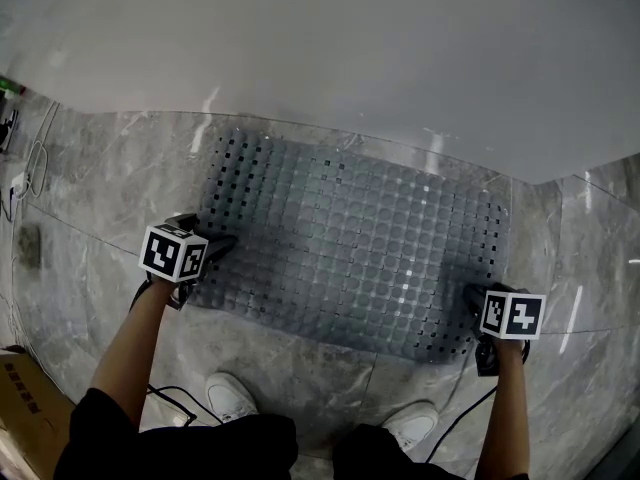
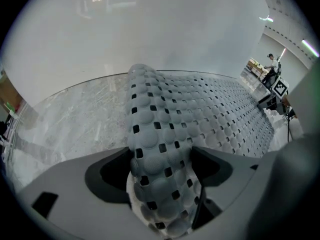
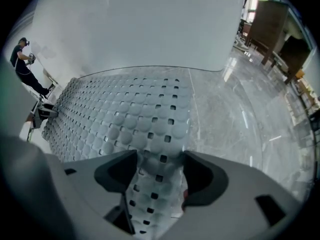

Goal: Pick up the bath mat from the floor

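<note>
A grey bath mat [image 1: 350, 238] with round bumps and square holes lies on the marble floor, against the foot of a white wall. My left gripper [image 1: 215, 248] is at its near left corner. In the left gripper view the mat [image 2: 200, 109] bulges up in a fold, and the left gripper [image 2: 161, 159] is shut on that fold. My right gripper [image 1: 472, 298] is at the near right corner. In the right gripper view the mat [image 3: 125, 114] runs flat between the wide-spread jaws of the right gripper [image 3: 160, 169], without being squeezed.
The white wall [image 1: 330, 48] runs along the mat's far edge. A cardboard box [image 1: 20, 408] stands at the near left, with cables [image 1: 35, 158] further back on the left. The person's white shoes [image 1: 230, 393] [image 1: 415, 423] stand just before the mat's near edge.
</note>
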The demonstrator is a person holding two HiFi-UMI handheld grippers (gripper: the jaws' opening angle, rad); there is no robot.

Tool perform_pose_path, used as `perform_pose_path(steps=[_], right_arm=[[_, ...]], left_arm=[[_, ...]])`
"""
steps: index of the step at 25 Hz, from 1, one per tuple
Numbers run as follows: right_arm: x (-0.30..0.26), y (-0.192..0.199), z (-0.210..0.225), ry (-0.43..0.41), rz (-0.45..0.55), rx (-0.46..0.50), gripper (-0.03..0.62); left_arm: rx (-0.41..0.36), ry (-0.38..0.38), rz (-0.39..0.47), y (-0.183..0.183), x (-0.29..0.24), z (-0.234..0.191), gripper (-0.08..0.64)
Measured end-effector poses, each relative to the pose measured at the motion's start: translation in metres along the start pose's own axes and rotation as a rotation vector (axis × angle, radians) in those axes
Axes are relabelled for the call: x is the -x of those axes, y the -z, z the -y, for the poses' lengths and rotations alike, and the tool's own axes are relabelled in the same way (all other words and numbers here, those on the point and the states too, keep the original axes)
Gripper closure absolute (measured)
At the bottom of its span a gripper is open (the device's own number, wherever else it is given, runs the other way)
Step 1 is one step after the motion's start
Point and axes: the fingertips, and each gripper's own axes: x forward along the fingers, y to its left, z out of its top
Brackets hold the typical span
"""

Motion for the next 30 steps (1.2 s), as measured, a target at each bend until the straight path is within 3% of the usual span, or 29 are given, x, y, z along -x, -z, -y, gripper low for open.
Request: perform_pose_path(steps=[5, 7, 11, 17, 30], right_arm=[[0.002, -0.002, -0.015, -0.019, 0.030, 0.064, 0.405], [0.002, -0.003, -0.019, -0.022, 0.049, 0.074, 0.431], [0.008, -0.001, -0.023, -0.026, 0.094, 0.078, 0.483], [0.031, -0.009, -0.032, -0.100, 0.239, 0.060, 0.515], [0.097, -0.048, -0.062, -0.125, 0.398, 0.248, 0.521]], left_arm=[[-0.027, 0.010, -0.022, -0.001, 0.002, 0.012, 0.227], [-0.050, 0.030, -0.017, -0.003, 0.004, 0.020, 0.331], [-0.043, 0.074, 0.013, -0.006, 0.008, 0.032, 0.397], [-0.063, 0.144, 0.108, -0.015, 0.030, 0.044, 0.431], [-0.123, 0.210, 0.254, -0.049, 0.095, 0.079, 0.463]])
